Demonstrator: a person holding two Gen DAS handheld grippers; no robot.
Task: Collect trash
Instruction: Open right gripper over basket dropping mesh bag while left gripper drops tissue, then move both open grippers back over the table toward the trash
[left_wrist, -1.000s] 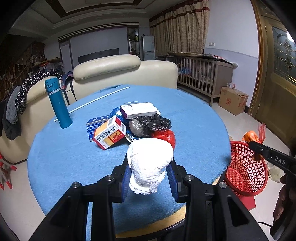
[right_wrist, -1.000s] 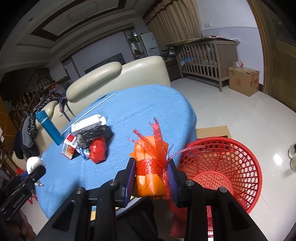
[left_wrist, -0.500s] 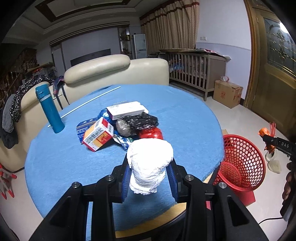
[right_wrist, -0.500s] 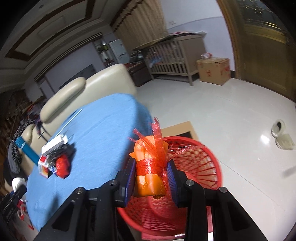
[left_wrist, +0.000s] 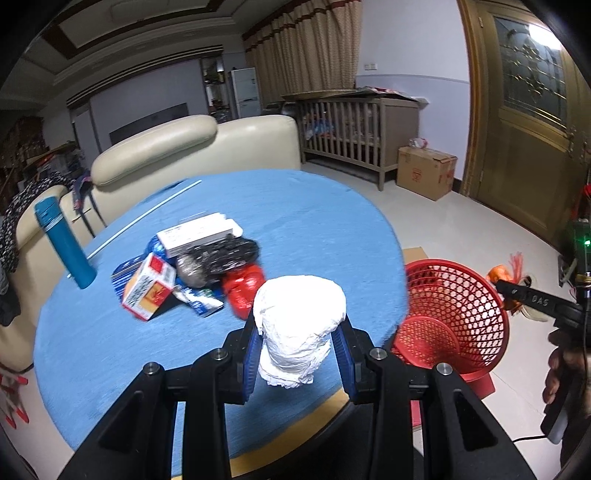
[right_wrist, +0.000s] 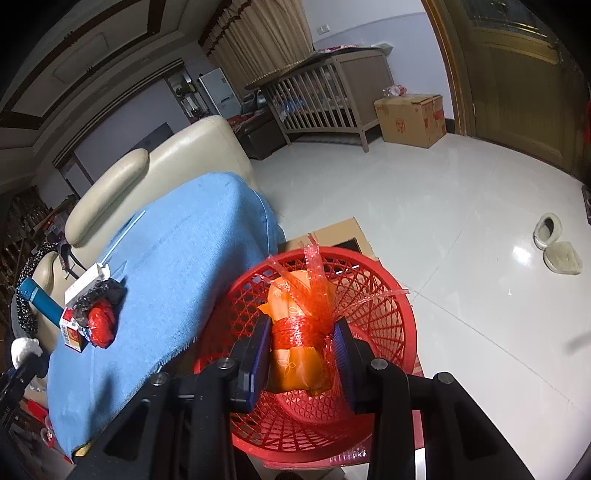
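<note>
On the far left of the round bench (left_wrist: 303, 229), covered in blue cloth, a teal flask (left_wrist: 62, 243) stands upright near the edge. To its right, near the bench's middle, lies a heap of trash: a red-and-white carton (left_wrist: 149, 291), a flat white box (left_wrist: 199, 232) on top behind it, a crumpled black bag (left_wrist: 221, 254) and a red bag (left_wrist: 245, 284) touching at the heap's right side. A thin white rod (left_wrist: 147, 212) lies across the cloth behind the heap.

Nearer the camera, the left gripper (left_wrist: 299, 354) has its blue-padded fingers (left_wrist: 251, 350) clenched on a white paper wad (left_wrist: 299, 325), held above the bench's near edge.

Further right, on the floor just beside the bench, stands a red mesh basket (left_wrist: 476, 295). The right gripper (right_wrist: 301, 354) hangs over the basket's mouth (right_wrist: 399, 317), its fingers (right_wrist: 258, 354) clamped on an orange bundle wrapped in red netting (right_wrist: 299, 328); the bundle is above the basket's inside, not resting in it. Flattened cardboard (right_wrist: 332, 232) lies on the floor behind the basket.

Far right, a pair of slippers (right_wrist: 554, 243) sits on the pale tiles, well apart from the basket
</note>
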